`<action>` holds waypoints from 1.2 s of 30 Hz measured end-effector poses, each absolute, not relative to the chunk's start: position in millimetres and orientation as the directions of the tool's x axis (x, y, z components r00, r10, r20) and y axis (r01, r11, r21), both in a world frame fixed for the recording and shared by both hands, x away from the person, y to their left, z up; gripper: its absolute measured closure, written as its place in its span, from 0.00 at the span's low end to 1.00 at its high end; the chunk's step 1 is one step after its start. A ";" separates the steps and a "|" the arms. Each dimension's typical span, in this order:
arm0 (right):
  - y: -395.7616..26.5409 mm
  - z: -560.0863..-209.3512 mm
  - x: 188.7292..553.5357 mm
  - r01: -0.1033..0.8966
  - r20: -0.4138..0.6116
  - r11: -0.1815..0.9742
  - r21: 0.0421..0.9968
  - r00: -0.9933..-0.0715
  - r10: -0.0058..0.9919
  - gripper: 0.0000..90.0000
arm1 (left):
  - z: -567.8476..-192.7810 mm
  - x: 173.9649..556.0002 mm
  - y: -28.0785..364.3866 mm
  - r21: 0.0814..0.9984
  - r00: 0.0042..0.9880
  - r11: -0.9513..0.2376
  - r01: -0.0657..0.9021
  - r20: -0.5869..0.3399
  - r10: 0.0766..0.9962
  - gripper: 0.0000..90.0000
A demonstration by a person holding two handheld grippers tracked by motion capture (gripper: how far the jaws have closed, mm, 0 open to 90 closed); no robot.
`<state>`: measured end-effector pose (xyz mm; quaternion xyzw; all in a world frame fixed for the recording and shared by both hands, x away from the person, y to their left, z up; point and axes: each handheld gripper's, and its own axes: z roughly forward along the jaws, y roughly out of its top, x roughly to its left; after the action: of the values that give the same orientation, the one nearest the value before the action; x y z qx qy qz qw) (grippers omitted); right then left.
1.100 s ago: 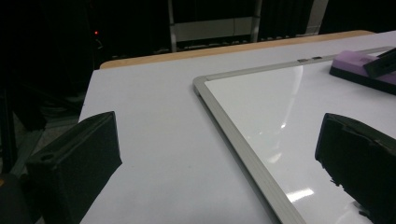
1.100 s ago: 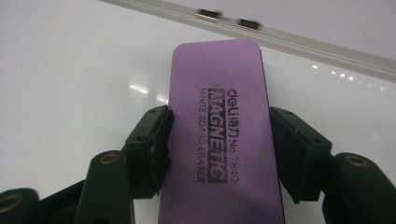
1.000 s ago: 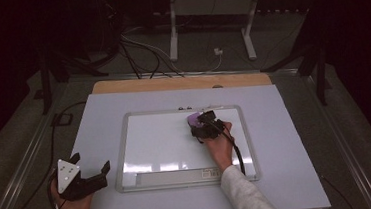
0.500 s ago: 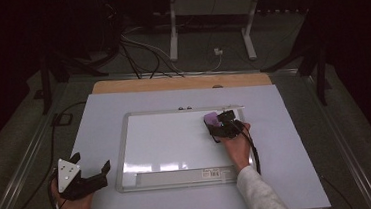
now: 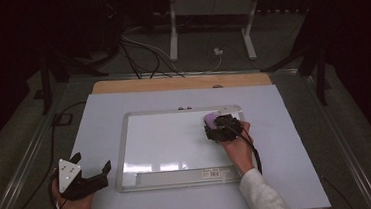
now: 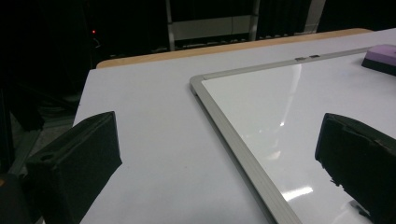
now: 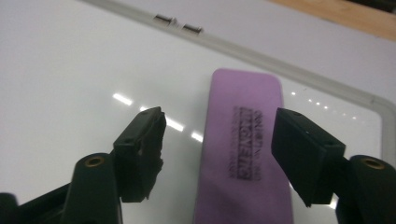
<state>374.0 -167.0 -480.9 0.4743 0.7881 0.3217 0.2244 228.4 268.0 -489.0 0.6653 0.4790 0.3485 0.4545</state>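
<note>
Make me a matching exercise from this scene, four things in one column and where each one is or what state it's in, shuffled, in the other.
Things:
1. eraser
2. whiteboard
3. left gripper
4. right gripper

Places or states:
A. open, off the board's left edge
B. purple, lying near the board's far right corner
C. jaws straddling the eraser, a gap on each side
D. wiped blank, silver frame, flat on the table

Pairs: 1-B, 2-D, 3-A, 4-C

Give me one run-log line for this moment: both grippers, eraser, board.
right gripper: jaws just opening, astride purple eraser, pads clear | eraser: flat on whiteboard, far right corner | left gripper: open, empty, on table left of board
</note>
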 end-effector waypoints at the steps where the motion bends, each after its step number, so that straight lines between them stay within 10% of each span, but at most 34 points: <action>1: -166.9 -482.2 374.2 0.606 -0.051 0.349 0.715 -0.452 0.891 0.39 | -489.0 228.4 268.1 0.939 0.298 -0.128 0.319 0.029 0.954 0.01; 19: -185.0 -490.3 385.5 0.669 -0.028 0.305 0.678 -0.391 0.920 0.36 | -489.6 228.7 267.8 0.938 0.298 -0.127 0.321 0.027 0.954 0.01; 27: -195.4 -494.2 385.0 0.691 -0.020 0.260 0.675 -0.335 0.942 0.64 | -489.8 229.0 267.5 0.937 0.300 -0.132 0.325 0.030 0.953 0.01; 36: -201.3 -494.2 384.3 0.695 -0.005 0.223 0.683 -0.301 0.954 0.70 | -489.8 228.9 267.6 0.937 0.298 -0.130 0.324 0.030 0.954 0.01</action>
<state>384.3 -201.3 -494.2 0.5492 0.7506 0.2949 0.2191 228.9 267.6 -489.8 0.6664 0.4793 0.3480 0.4528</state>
